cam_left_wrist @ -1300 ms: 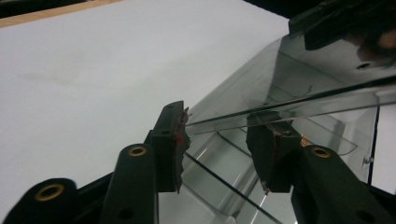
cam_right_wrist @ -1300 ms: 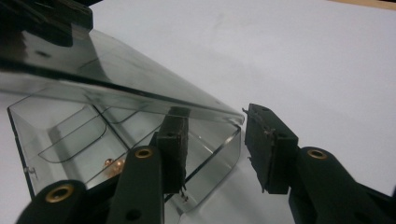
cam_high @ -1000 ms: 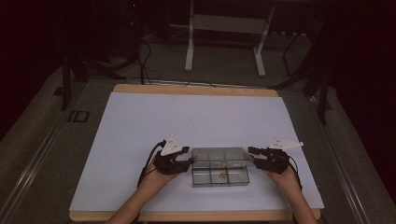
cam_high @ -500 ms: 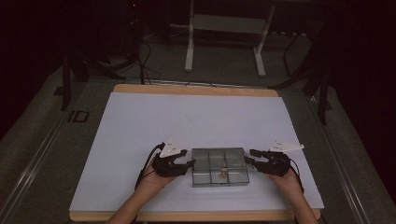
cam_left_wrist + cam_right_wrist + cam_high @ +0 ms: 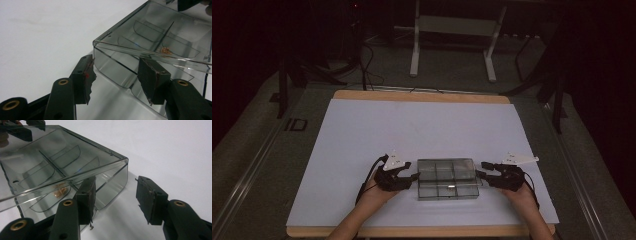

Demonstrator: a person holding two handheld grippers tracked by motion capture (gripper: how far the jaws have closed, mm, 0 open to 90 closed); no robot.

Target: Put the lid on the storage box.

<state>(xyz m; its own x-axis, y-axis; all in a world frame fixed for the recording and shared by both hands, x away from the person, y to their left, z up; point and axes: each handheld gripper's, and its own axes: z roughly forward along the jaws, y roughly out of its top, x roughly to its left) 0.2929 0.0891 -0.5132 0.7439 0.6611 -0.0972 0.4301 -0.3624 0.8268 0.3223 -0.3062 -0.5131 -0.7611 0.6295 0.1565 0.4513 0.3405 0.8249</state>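
- High view: the clear box [image 5: 447,178] lies flat on the white desk [image 5: 422,130] near its front edge. The left hand-held gripper [image 5: 412,176] sits at the box's left end and the right hand-held gripper [image 5: 480,175] at its right end.
- Left hand-held gripper view: the jaws stand apart around a rounded corner of the box [image 5: 155,47]; neither pad presses the wall.
- Right hand-held gripper view: the jaws have just been opening. They straddle a corner of the box [image 5: 62,165]; one pad lies against or just beside the wall, the other stands clear.
- Material: smoke-tinted transparent plastic, glossy, with rounded corners, thin internal dividers and a flat lid.
- Contents: a small orange-brown item [image 5: 165,50] in one compartment near the box's front edge, seen through the lid.
- Jaw pads are black with ragged edges.
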